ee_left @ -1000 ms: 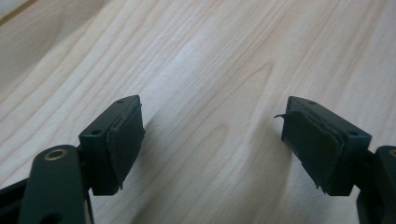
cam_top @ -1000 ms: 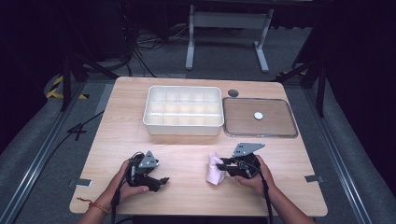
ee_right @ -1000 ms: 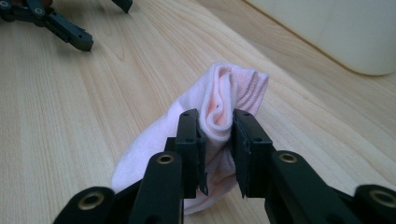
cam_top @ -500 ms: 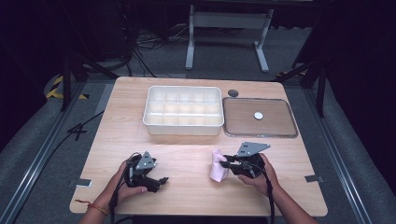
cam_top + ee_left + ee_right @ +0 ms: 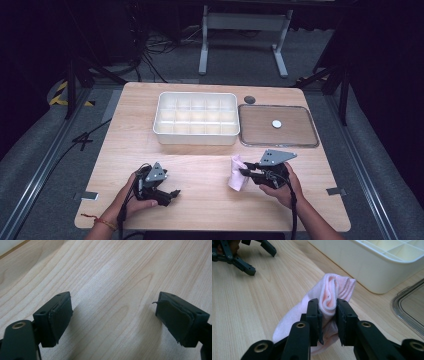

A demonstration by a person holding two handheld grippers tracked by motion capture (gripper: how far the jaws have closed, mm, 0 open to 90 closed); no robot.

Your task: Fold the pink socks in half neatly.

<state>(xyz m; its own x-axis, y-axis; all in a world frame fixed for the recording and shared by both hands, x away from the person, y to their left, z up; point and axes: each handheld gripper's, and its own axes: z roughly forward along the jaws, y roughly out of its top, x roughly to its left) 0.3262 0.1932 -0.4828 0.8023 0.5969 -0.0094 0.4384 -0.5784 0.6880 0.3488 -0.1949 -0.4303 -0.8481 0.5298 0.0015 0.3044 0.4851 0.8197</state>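
The left claw (image 5: pixel 113 322) points down at the table (image 5: pixel 107 272), and its two black jaws stand far apart with nothing between them. The left jaw rises from the lower left corner and the right jaw from the lower right edge. Each carries a dark pad (image 5: pixel 60 318) on its inner face; on the right jaw the pad is a little loose at its top edge. The table between them is light wood with long grain lines. A pale strip shows in the top left corner.
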